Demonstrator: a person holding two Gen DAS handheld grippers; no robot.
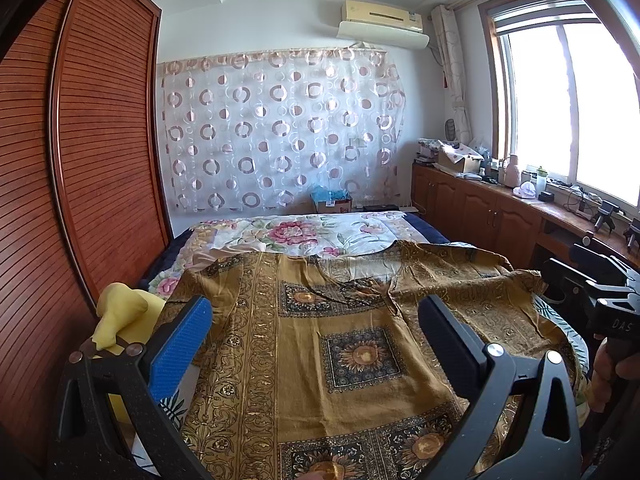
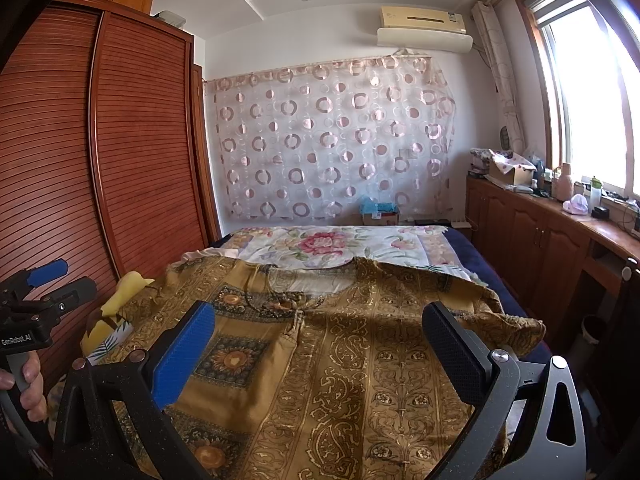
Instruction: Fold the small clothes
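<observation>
A mustard-brown patterned shirt [image 1: 344,344] lies spread flat on the bed, neckline toward the far end and sleeves out to both sides; it fills the lower half of the right wrist view too [image 2: 340,360]. My left gripper [image 1: 316,320] hovers open above the shirt's left half, nothing between its blue and black pads. My right gripper [image 2: 320,328] hovers open above the shirt's right half, also holding nothing. Each gripper shows at the edge of the other's view: the right one [image 1: 600,296] and the left one [image 2: 40,280], each held by a hand.
The bed's floral sheet [image 1: 304,236] shows beyond the shirt. A yellow cloth [image 1: 120,312] lies at the bed's left edge beside the wooden louvred wardrobe [image 1: 88,152]. A wooden cabinet [image 2: 560,240] with clutter runs along the right under the window. A cardboard box [image 2: 380,212] sits behind the bed.
</observation>
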